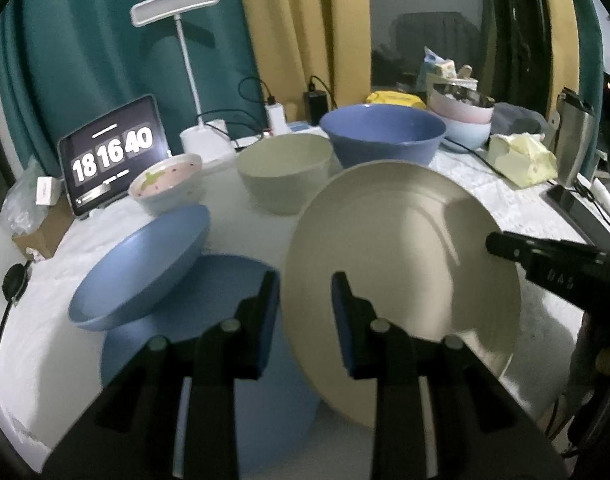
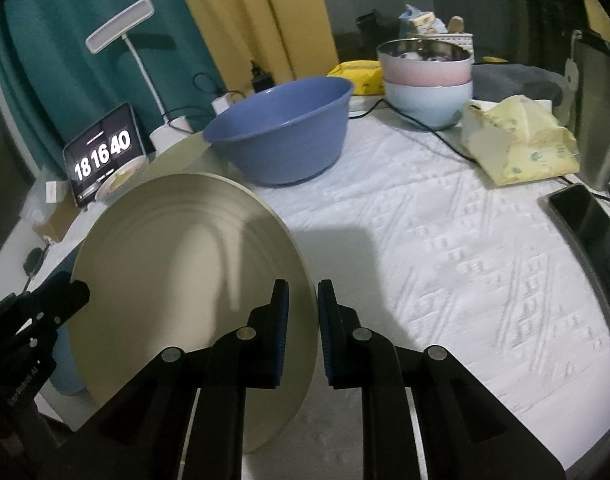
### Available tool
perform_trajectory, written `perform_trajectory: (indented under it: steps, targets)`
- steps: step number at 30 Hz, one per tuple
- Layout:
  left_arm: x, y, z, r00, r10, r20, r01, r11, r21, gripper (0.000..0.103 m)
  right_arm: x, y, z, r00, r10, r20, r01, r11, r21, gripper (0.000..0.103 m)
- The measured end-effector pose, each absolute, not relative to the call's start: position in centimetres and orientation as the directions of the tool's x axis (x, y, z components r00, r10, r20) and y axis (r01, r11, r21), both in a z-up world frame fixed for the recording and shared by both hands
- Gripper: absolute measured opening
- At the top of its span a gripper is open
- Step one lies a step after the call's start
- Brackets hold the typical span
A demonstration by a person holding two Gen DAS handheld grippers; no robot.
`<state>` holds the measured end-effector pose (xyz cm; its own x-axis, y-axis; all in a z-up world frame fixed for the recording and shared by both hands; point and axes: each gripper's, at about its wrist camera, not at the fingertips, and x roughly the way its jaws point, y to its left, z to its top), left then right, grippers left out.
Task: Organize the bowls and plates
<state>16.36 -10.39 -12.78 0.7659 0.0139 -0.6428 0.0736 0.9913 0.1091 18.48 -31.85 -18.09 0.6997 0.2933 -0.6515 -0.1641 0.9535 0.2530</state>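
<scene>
A beige plate (image 1: 401, 264) is up off the white cloth, tilted on edge, held from both sides. My left gripper (image 1: 305, 300) is shut on its left rim. My right gripper (image 2: 303, 308) is shut on the right rim of the beige plate (image 2: 185, 272), and shows as a black finger (image 1: 505, 246) in the left wrist view. To the left, a blue plate (image 1: 141, 268) leans tilted on a second blue plate (image 1: 209, 364) lying flat. Behind stand a beige bowl (image 1: 285, 176), a large blue bowl (image 1: 385, 136) and a small patterned bowl (image 1: 165, 184).
Pink and pale blue bowls (image 2: 429, 84) are stacked at the back right with a steel bowl on top. A tablet clock (image 1: 113, 156), a lamp (image 1: 177, 12), cables, a tissue pack (image 2: 517, 140), a phone (image 2: 585, 216) and a steel cup (image 1: 573, 140) ring the table.
</scene>
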Motion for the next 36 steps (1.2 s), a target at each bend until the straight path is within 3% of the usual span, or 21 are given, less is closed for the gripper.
perform_trajectory:
  steps: [26, 34, 36]
  targets:
    - [20.1, -14.2, -16.3, 0.663, -0.043, -0.747, 0.145, 0.987, 0.073, 0.030, 20.2, -35.7, -18.9, 0.709, 0.204, -0.675, -0.071, 0.973, 0.220, 0.017]
    - [19.4, -13.2, -15.2, 0.693, -0.049, -0.720, 0.135, 0.989, 0.063, 0.039, 19.7, -35.3, -18.0, 0.728, 0.153, -0.668, -0.038, 0.982, 0.183, 0.019]
    - [19.3, -12.8, -14.8, 0.701, -0.055, -0.711, 0.132, 0.990, 0.054, 0.046, 19.4, -35.1, -17.6, 0.736, 0.145, -0.662, -0.035, 0.984, 0.176, 0.019]
